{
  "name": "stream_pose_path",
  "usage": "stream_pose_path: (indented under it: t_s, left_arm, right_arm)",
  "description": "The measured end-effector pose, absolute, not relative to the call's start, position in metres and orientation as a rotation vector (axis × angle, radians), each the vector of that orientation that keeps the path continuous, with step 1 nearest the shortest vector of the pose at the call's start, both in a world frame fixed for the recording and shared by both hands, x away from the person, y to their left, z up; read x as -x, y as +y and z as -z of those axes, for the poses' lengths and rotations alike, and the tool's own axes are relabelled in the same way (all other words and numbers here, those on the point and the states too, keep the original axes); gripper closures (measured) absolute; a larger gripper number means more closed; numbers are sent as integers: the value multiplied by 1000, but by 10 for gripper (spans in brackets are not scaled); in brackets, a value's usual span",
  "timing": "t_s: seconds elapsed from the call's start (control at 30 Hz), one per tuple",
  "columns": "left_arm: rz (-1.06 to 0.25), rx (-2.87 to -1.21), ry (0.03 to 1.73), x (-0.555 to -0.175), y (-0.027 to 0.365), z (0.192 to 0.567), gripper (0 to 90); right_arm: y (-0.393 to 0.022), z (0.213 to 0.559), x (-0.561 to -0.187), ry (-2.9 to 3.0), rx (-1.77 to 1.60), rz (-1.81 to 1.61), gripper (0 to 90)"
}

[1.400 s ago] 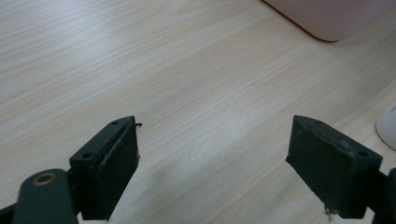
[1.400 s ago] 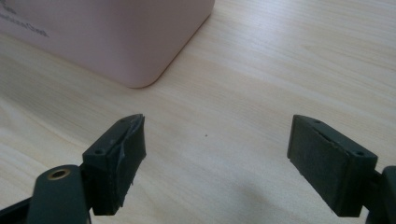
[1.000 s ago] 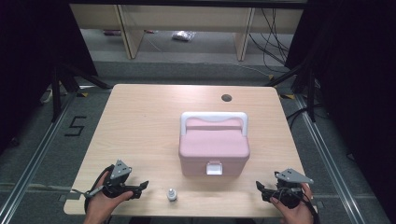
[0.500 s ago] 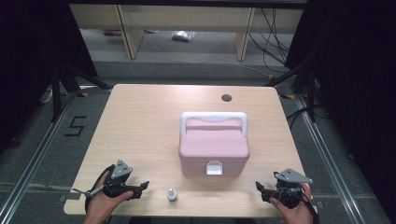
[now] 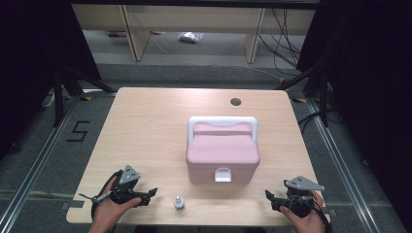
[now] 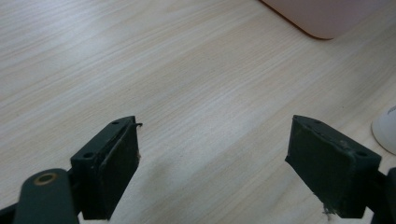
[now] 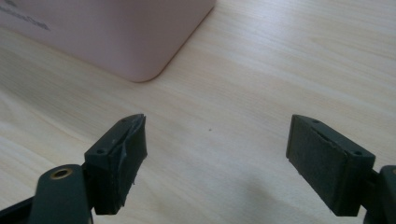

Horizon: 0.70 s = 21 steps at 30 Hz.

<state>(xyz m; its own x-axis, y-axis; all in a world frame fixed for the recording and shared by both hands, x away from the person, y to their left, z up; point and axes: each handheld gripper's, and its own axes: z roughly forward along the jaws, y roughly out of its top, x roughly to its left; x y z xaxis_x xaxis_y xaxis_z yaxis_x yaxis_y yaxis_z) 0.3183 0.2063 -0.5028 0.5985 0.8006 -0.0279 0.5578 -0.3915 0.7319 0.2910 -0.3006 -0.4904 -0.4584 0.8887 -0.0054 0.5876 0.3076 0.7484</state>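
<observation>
The surface [image 5: 145, 126] is light wood, with a small round hole [image 5: 235, 102] near its far edge. A pink box [image 5: 222, 154] with a white handle and a white front latch is seen closed at the centre. The left tool [image 5: 145, 194] is held low at the near left corner, jaws spread wide, nothing between them, pointed toward the small white bottle [image 5: 179, 202]. The right tool [image 5: 273, 199] is held at the near right corner, jaws likewise spread wide and empty, aimed at the box's near corner. The bottle stands upright at the near edge, just in front of the box, between the tools and nearer the left one.
</observation>
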Motion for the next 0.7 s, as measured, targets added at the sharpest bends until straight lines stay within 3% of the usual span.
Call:
stream_pose_path:
  t_s: [0.17, 0.7]
  left_arm:
    - [-363, -2095, 1054, -321, 206, 500, 160]
    - [-382, -2094, 1049, -332, 199, 500, 160]
  right_arm:
    - [-295, 488, -287, 2177, -1361, -1001, 221]
    - [-243, 480, -265, 2343, -1103, -1092, 223]
